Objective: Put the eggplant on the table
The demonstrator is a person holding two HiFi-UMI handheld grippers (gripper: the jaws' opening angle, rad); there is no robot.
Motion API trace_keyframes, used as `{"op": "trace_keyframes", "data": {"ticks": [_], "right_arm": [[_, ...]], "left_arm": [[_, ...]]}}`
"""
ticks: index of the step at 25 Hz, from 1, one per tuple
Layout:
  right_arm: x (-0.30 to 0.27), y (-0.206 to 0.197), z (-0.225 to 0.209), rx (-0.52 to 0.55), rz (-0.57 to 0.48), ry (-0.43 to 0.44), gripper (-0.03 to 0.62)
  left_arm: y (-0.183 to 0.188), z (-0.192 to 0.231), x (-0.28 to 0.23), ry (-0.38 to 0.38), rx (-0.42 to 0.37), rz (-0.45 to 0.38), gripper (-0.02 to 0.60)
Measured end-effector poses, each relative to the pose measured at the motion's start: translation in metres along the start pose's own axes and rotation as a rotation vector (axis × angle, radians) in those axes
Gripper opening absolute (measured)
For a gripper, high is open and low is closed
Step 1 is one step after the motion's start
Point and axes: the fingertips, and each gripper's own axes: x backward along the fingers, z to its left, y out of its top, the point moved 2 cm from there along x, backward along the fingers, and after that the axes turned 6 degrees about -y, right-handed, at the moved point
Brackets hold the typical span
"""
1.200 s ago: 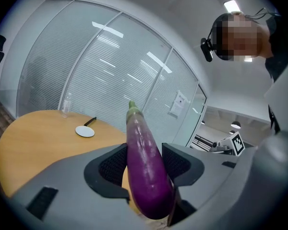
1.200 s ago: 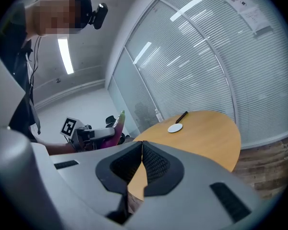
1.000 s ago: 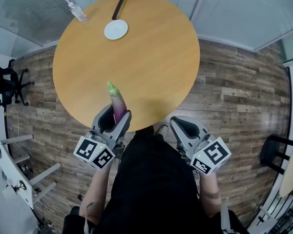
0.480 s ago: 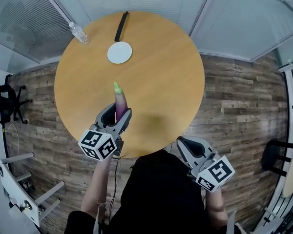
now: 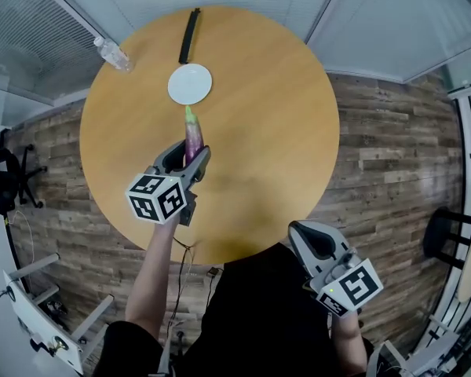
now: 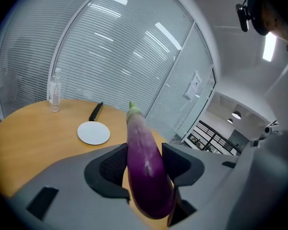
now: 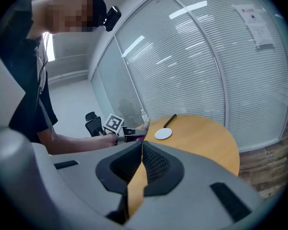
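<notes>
A long purple eggplant (image 5: 193, 138) with a green tip sticks forward out of my left gripper (image 5: 185, 157), whose jaws are shut on its thick end. In the left gripper view the eggplant (image 6: 143, 163) fills the gap between the black pads and points at the round wooden table (image 5: 259, 124). It is held above the table's left middle, just short of the white plate (image 5: 190, 83). My right gripper (image 5: 314, 240) hangs at the table's near edge, jaws shut with nothing between them (image 7: 140, 163).
A white plate (image 6: 93, 132) lies on the far part of the table, a black bar-shaped object (image 5: 189, 35) beyond it and a clear plastic bottle (image 5: 112, 53) at the far left edge. Glass walls with blinds surround the table; office chairs stand at the left.
My left gripper has carried the eggplant forward from the table's near edge to over its middle, close to the plate. The right gripper has drifted back and to the right.
</notes>
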Motion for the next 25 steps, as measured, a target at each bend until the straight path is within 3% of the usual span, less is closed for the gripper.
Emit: {"op": "trace_keyframes", "data": {"ticks": [9, 14, 18, 25], "right_arm": [[-0.034, 0.004, 0.008, -0.023, 0.015, -0.032, 0.017], [-0.036, -0.005, 0.002, -0.057, 0.041, -0.056, 0.017], [-0.041, -0.006, -0.002, -0.077, 0.048, -0.068, 0.017], [-0.056, -0.001, -0.015, -0.084, 0.053, -0.067, 0.017]], "left_arm": [[0.016, 0.07, -0.049, 0.047, 0.032, 0.104, 0.235], [0.034, 0.101, -0.075, 0.094, 0.01, 0.137, 0.236], [0.045, 0.121, -0.096, 0.123, -0.05, 0.183, 0.236], [0.05, 0.155, -0.135, 0.178, -0.222, 0.329, 0.236]]}}
